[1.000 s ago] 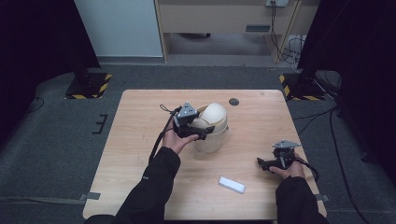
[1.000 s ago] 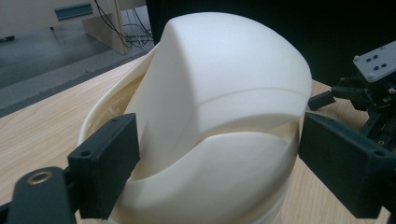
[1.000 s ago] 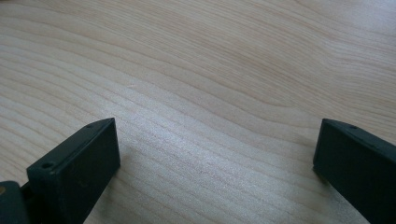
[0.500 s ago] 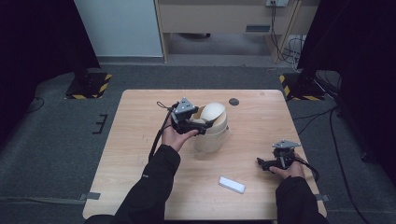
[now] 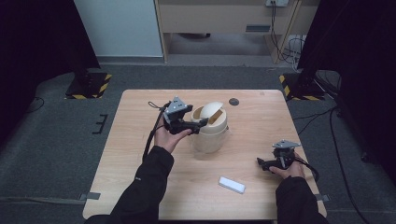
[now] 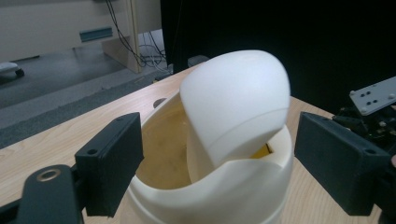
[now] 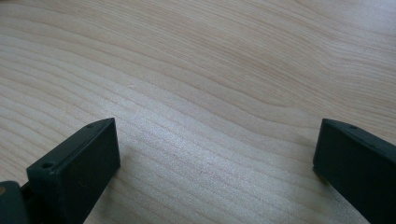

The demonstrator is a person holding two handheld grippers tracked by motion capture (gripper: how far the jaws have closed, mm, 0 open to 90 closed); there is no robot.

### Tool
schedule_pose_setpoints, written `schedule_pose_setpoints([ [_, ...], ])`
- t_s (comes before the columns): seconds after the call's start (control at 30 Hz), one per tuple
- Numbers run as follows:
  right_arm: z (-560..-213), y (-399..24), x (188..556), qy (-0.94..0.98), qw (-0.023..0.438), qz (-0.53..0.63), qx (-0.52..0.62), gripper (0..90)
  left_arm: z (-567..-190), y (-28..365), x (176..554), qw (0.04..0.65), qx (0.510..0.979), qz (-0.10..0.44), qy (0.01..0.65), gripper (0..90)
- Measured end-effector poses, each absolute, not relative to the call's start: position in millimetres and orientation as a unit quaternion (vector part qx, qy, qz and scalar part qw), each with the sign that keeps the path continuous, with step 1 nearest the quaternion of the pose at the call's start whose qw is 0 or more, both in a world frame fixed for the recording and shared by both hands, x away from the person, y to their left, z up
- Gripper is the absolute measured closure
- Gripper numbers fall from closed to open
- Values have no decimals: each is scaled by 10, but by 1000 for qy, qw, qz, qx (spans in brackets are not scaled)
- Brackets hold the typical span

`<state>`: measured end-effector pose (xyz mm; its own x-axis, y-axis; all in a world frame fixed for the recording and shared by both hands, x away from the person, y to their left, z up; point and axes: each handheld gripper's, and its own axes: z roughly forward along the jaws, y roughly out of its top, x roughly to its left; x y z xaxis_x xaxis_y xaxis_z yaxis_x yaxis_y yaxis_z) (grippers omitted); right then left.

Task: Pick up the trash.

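On a pale wooden table [image 5: 140, 186] seen from the high view, a cream swing-lid bin [image 5: 210, 129] stands near the middle, its domed lid [image 5: 211, 112] tipped. The left gripper [image 5: 200, 124] is held against the bin's near-left side, its jaws partly masked by the bin, so their spread is hard to read from above. The right gripper [image 5: 259, 163] rests low near the table's right edge, well apart from the bin, with bare wood between them. A small white block [image 5: 232, 185] lies toward the front edge, and a dark round disc [image 5: 233, 101] sits near the far edge.

Along the left gripper [image 6: 217, 172] view, the jaws stand wide on either side of the bin [image 6: 210, 196], touching nothing clearly. The lid [image 6: 233, 98] is swung inward and tilted, baring a yellowish interior; what lies inside is hidden by the lid and rim. The bin's lower body is cut off at the frame's bottom. The right gripper's grey plate [image 6: 373, 95] shows at the right edge.

Along the right gripper [image 7: 215, 172] view, the jaws stand wide over bare wood grain [image 7: 210, 70], holding nothing.
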<state>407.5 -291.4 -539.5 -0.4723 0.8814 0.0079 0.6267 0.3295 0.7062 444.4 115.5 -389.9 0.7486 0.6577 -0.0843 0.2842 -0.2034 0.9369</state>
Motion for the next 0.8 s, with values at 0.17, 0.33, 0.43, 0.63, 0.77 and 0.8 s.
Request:
schedule_pose_setpoints([
  [0.17, -5395, -2914, 4075, 792, 193, 330, 476, 7, -3887, 1268, 4311, 553, 752, 169, 316, 162],
  [0.33, -5395, -2914, 4075, 792, 193, 330, 476, 7, -3951, 1327, 4157, 550, 758, 160, 313, 170],
  [0.43, -5395, -2913, 4075, 792, 193, 330, 476, 7, -4001, 1344, 4077, 551, 758, 153, 314, 172],
  [0.63, -5395, -2913, 4075, 792, 193, 330, 476, 7, -4112, 1341, 3931, 545, 763, 139, 318, 181],
  [0.77, -5395, -2913, 4075, 792, 193, 330, 476, 7, -4182, 1332, 3862, 539, 768, 136, 318, 189],
  [0.8, -5395, -2913, 4075, 792, 193, 330, 476, 6, -4235, 1325, 3825, 530, 774, 134, 319, 189],
])
